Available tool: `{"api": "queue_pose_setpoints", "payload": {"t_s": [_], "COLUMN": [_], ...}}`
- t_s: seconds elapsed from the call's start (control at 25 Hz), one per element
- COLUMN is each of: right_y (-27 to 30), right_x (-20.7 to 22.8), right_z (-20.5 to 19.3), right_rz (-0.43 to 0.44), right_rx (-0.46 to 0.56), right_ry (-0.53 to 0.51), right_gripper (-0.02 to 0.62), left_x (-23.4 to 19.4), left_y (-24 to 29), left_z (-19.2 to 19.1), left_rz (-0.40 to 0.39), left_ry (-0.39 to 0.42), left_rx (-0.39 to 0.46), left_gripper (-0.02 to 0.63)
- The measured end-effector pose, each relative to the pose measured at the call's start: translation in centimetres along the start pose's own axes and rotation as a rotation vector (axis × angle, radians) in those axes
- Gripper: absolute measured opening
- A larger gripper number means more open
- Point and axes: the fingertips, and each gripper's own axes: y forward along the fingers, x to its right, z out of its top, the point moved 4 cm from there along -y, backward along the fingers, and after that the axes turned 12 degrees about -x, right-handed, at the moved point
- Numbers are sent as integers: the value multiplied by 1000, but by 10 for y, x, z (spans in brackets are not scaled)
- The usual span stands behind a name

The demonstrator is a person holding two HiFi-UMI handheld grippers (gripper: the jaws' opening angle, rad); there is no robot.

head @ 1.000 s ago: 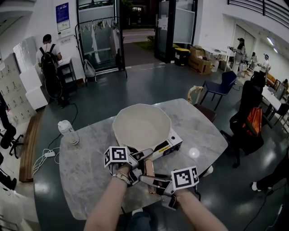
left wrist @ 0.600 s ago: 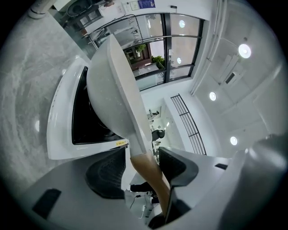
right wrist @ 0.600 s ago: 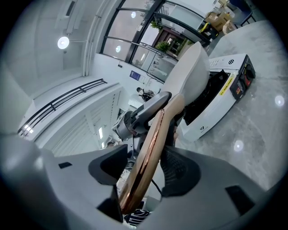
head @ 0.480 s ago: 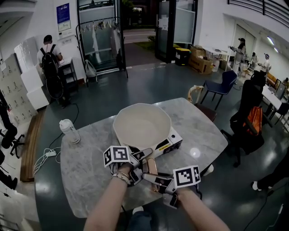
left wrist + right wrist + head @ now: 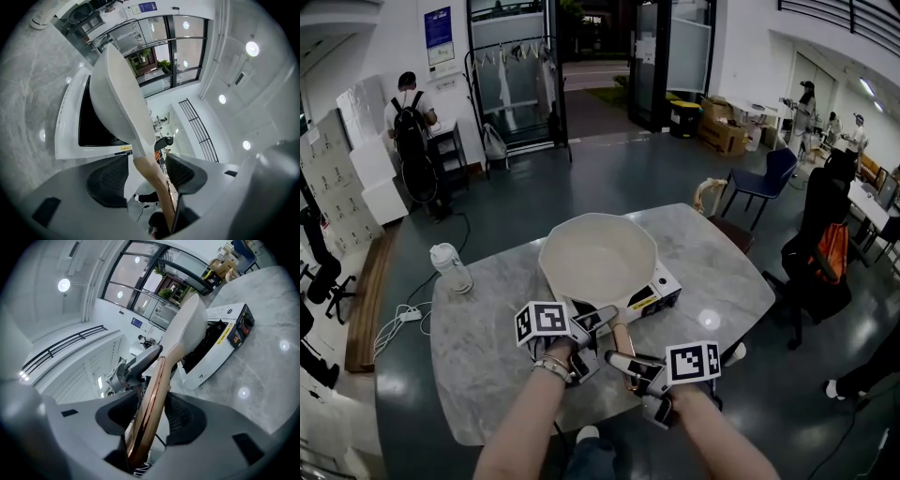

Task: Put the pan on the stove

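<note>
A cream pan (image 5: 596,261) sits on a white single-burner stove (image 5: 661,292) on the marble table, its wooden handle (image 5: 623,345) pointing toward me. My left gripper (image 5: 598,336) is open, with the handle (image 5: 154,183) between the jaws and a clear gap on the left pad's side. My right gripper (image 5: 624,367) reaches in from the right further down the handle. Its jaws have just been closing. The handle (image 5: 150,404) stands edge-on between its pads with slim gaps. In the gripper views the pan (image 5: 117,93) (image 5: 190,324) covers the stove (image 5: 70,131) (image 5: 220,357).
A clear bottle (image 5: 452,269) stands at the table's (image 5: 487,375) left edge. Cables (image 5: 398,323) lie on the floor to the left. A blue chair (image 5: 764,178) and a seated person (image 5: 820,225) are beyond the right side. Another person (image 5: 411,131) stands far left.
The right gripper's jaws have narrowed around the handle and it has shifted slightly right. The pan, stove and left gripper stay where they were.
</note>
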Motion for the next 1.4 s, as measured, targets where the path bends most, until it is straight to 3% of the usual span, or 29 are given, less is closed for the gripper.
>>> {"api": "queue_pose_setpoints", "payload": {"t_s": [0.16, 0.48, 0.6, 0.92, 1.2, 1.4], "right_y": [-5, -30, -40, -54, -60, -71], "right_x": [-1, 12, 16, 9, -11, -15], "right_z": [6, 14, 15, 4, -4, -11], "right_rz": [82, 13, 0, 13, -8, -38], "right_rx": [34, 107, 133, 140, 117, 144], "right_ry": [26, 100, 109, 102, 44, 13], "right_gripper": [263, 325, 327, 327, 327, 325], "left_x": [3, 11, 14, 13, 30, 40], "left_y": [-3, -10, -15, -38, -57, -71], "left_z": [-4, -10, -14, -33, -49, -63], "left_rz": [-6, -68, -61, -63, -43, 41], "left_ry": [-3, -47, -37, -107, -80, 13], "left_rx": [4, 60, 69, 170, 200, 233], "left_gripper": [286, 316, 319, 318, 318, 316]}}
